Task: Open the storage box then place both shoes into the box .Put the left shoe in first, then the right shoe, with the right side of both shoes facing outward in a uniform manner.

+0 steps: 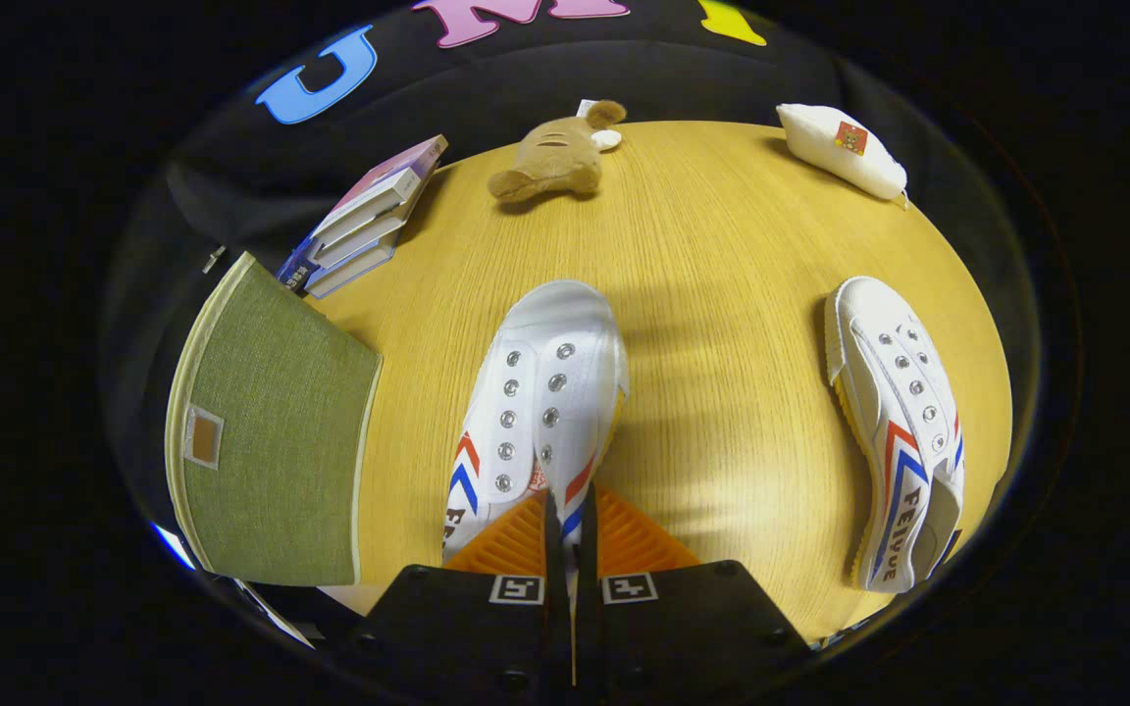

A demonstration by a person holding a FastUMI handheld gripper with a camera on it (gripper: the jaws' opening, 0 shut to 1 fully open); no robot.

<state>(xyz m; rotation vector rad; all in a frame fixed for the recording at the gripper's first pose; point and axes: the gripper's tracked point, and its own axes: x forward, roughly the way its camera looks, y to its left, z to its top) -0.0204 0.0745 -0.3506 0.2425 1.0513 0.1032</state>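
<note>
Furthest left stood one olive-green fabric storage box (276,441) with pale piping and a small tan tag; its lid looked closed, though that could not be told for certain. Just behind it lay a small stack of books (369,221), about three. Further back on the round light-wood table (722,294) sat one brown plush toy (553,157).

In the middle, one white canvas sneaker with red and blue chevrons and metal eyelets (545,412) pointed away from the camera, its heel end caught in the gripper (570,529). The jaws were drawn almost together, both fingers pressing on a thin fold of canvas at the shoe's collar. Whether this shoe rested on the table or hung lifted could not be told.

To the right lay its partner, the second white canvas sneaker (894,441), on the table and well apart from the first. Behind it lay one white cloth pouch with a small red patch (845,147).

Two shoes in all. Each was probably light, with a soft upper that folds under a pinch and a stiffer rubber sole. The collar rim near the heel seemed a sound hold, though a shoe held there may swing and droop.
</note>
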